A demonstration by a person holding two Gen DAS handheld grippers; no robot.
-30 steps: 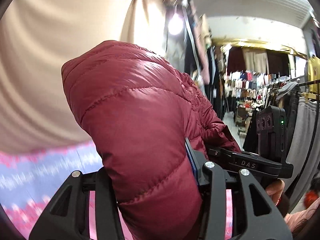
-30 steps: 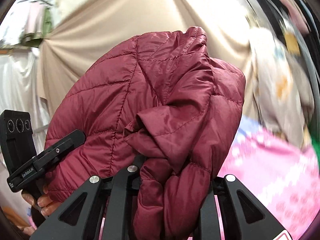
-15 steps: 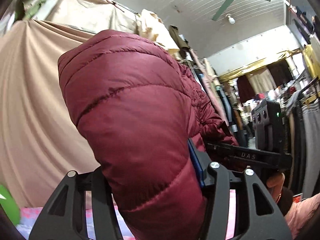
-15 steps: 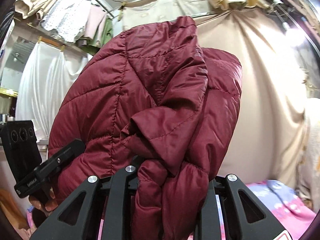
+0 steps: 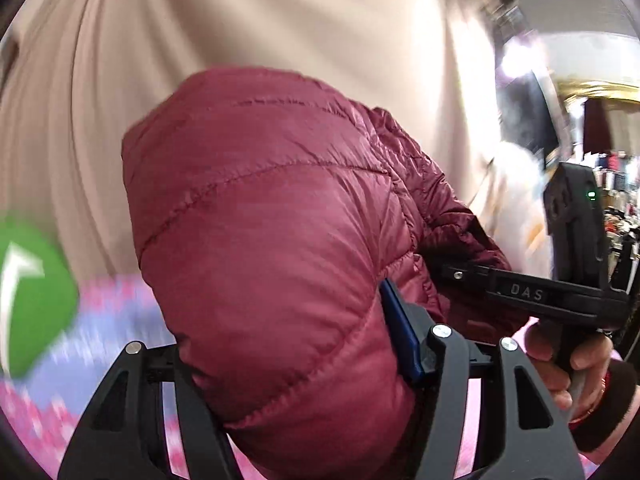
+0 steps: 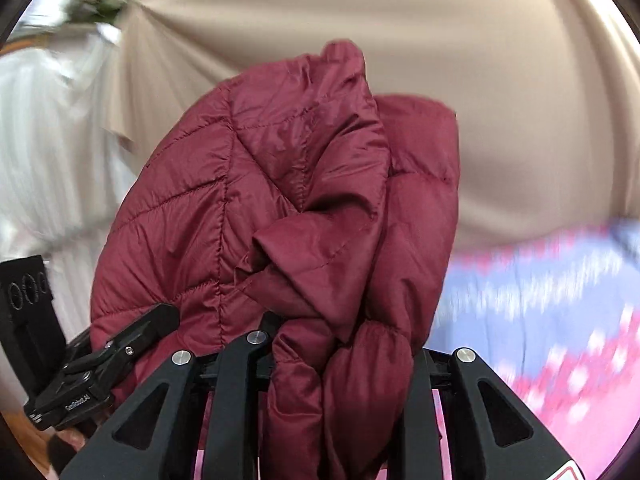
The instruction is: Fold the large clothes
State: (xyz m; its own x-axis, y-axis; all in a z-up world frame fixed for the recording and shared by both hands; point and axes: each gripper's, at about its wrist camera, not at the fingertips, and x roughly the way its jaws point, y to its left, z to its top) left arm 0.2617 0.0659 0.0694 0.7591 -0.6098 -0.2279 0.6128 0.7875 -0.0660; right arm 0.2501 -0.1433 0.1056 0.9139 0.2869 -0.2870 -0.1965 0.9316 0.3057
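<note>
A maroon quilted puffer jacket (image 5: 260, 240) is bunched up and held off the surface between both grippers. My left gripper (image 5: 296, 360) has a thick fold of it between its fingers; the jaws are opening, while the padding still fills the gap and presses the blue pad (image 5: 400, 332). My right gripper (image 6: 332, 360) is shut on a gathered bundle of the jacket (image 6: 280, 200). In the left wrist view the right gripper (image 5: 560, 292) and the hand (image 5: 560, 364) holding it sit close on the right. The left gripper's body (image 6: 100, 368) shows at the lower left of the right wrist view.
A beige curtain (image 5: 280, 20) hangs close behind the jacket. Below lies a pink and blue patterned cloth surface (image 6: 560, 320). A green object (image 5: 32, 300) is at the left edge. White garments (image 6: 48, 140) hang on the left, and shop racks (image 5: 616, 208) stand far right.
Both views have swung down from the ceiling and hanging clothes to the curtain and patterned surface. The jacket came along in both grippers. The left fingers stand wider apart.
</note>
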